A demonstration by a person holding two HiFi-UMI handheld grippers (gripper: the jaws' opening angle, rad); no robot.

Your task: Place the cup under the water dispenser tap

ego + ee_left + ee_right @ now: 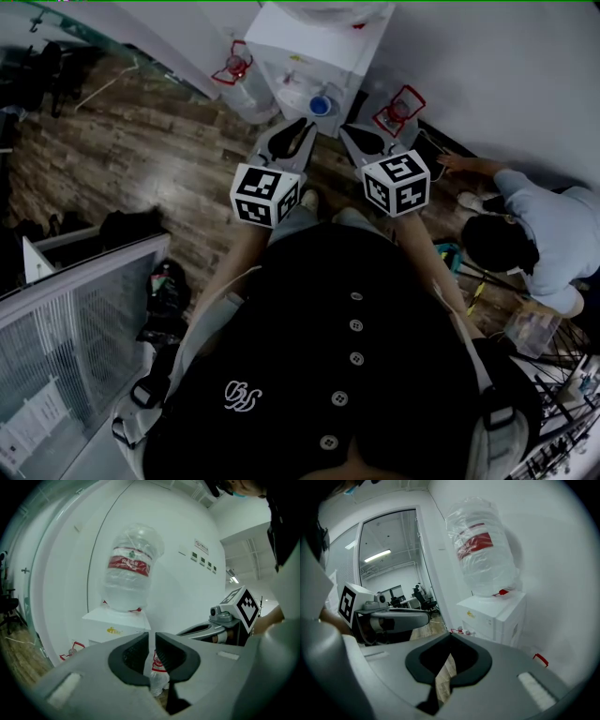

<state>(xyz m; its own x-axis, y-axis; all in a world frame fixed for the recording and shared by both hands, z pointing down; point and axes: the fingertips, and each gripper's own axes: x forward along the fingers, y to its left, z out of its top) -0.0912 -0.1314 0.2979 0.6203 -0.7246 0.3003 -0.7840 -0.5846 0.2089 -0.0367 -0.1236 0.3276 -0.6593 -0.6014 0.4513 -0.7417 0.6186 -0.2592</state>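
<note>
Left tongs (152,635) closing, narrow gap, nothing between; right tongs (450,637) pressed together, empty; both side by side facing white water dispenser (115,623) bearing upturned bottle (130,569).

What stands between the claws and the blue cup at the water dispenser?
Nothing visible. The left claw, closing empty, and the right claw face the round blue cup directly; clear plastic water bottles stand off to either side.

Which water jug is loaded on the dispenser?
The upside-down jug atop the white dispenser; the spare jugs stand on the floor on either side.
</note>
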